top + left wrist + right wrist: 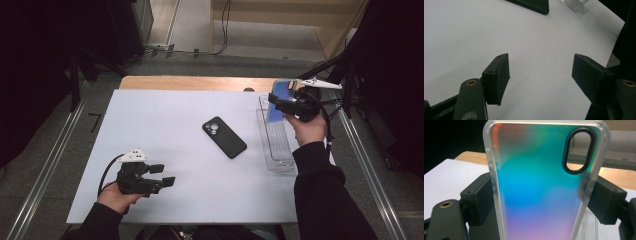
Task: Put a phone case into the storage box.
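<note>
Left tongs (167, 175) hanging open and empty near the desk's (165, 115) front edge, well left of the black phone (224, 137). Right tongs (276, 101) clamped on the iridescent phone case (539, 195), held upright over the clear tray (275, 145), right of the phone. Could easily slip or twist out, probably, given the slick edges.

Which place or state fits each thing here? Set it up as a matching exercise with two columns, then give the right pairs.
1. black phone
2. rainbow phone case
3. left gripper
4. clear tray

a. jaws open over bare table
b. clamped in the right gripper
c. flat at the table's middle
d. at the table's right edge

Pairs: 1-c, 2-b, 3-a, 4-d
</note>
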Demonstrator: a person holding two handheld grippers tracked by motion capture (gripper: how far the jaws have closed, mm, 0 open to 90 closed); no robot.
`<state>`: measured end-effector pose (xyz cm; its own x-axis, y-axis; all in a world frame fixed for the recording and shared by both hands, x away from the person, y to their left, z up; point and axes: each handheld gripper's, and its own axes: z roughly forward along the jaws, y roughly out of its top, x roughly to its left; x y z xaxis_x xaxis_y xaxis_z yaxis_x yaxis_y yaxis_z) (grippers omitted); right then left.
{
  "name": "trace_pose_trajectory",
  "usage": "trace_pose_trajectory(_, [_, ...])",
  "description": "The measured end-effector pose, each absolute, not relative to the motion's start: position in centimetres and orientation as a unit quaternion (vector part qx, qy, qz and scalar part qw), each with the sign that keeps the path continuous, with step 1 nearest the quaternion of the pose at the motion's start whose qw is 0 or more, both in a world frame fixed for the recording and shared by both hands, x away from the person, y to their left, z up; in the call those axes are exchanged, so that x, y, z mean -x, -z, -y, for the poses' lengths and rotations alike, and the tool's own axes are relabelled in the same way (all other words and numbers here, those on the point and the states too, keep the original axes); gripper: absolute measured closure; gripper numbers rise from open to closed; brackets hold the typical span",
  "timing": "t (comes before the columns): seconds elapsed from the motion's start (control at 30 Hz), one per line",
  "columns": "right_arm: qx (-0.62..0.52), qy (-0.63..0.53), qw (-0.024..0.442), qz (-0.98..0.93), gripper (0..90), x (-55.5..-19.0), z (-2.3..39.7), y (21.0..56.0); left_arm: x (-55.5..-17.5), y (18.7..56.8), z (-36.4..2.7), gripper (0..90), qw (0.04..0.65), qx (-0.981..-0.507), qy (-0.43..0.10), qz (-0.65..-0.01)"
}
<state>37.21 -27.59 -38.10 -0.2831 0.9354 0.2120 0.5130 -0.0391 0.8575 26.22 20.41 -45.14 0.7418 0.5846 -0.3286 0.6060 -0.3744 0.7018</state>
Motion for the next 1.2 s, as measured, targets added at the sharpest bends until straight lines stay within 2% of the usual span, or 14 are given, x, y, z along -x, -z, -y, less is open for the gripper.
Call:
trace_pose_trajectory(0.13, [-0.563, -0.447, 0.247, -0.649, 15.1, -38.2, 27.6, 38.3, -26.2, 45.2, -20.5, 30.8, 0.43, -0.828, 0.013, -0.359])
trace_pose_trajectory(0.47, [-0.581, -0.428, 0.257, -0.642, 15.0, -40.5, 27.7, 39.3, -26.3, 45.1, -20.7, 30.8, 0.432, -0.825, 0.012, -0.364])
trace_pose_trajectory(0.8, [-0.595, -0.42, 0.26, -0.634, 14.9, -42.7, 27.9, 40.3, -26.3, 45.2, -20.7, 30.8, 0.433, -0.826, 0.015, -0.361])
trace_pose_trajectory(1.2, [-0.62, -0.391, 0.26, -0.629, 14.7, -45.1, 28.2, 43.2, -26.4, 45.1, -20.7, 30.9, 0.437, -0.824, 0.014, -0.362])
